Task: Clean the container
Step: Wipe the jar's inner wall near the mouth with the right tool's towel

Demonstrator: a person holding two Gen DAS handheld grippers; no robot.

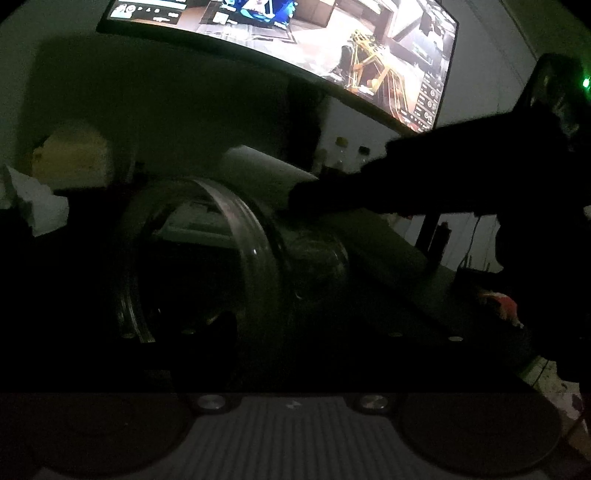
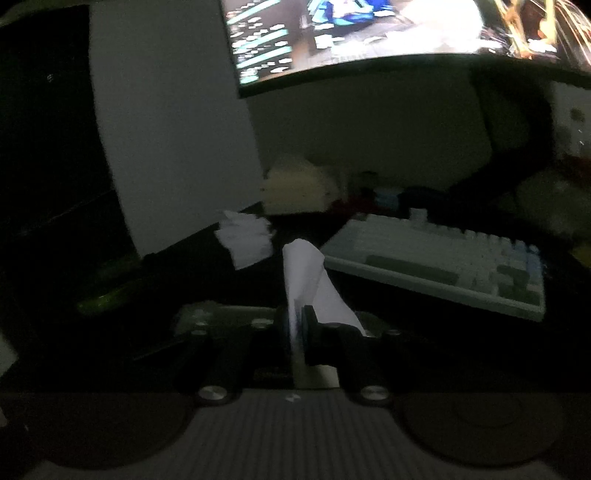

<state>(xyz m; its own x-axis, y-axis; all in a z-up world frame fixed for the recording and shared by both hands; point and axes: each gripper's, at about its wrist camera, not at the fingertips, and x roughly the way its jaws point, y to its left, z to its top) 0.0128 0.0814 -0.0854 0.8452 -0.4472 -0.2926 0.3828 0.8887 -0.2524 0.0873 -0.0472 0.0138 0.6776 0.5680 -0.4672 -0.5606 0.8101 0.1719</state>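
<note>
In the dim left wrist view, a clear glass container (image 1: 221,258) lies on its side between my widely spread fingers, its round rim turned to the left. My left gripper (image 1: 291,299) is shut on it. A dark arm shape (image 1: 424,184) reaches in from the right to just above the container. In the right wrist view, my right gripper (image 2: 297,325) is shut on a white tissue (image 2: 310,280) that sticks up from between the fingers.
A lit monitor (image 1: 295,33) hangs over the desk. On the dark desk lie a white keyboard (image 2: 443,266) to the right, a crumpled tissue (image 2: 245,238) ahead, and a yellowish object (image 2: 295,184) behind. Small bottles (image 1: 343,151) stand by the wall.
</note>
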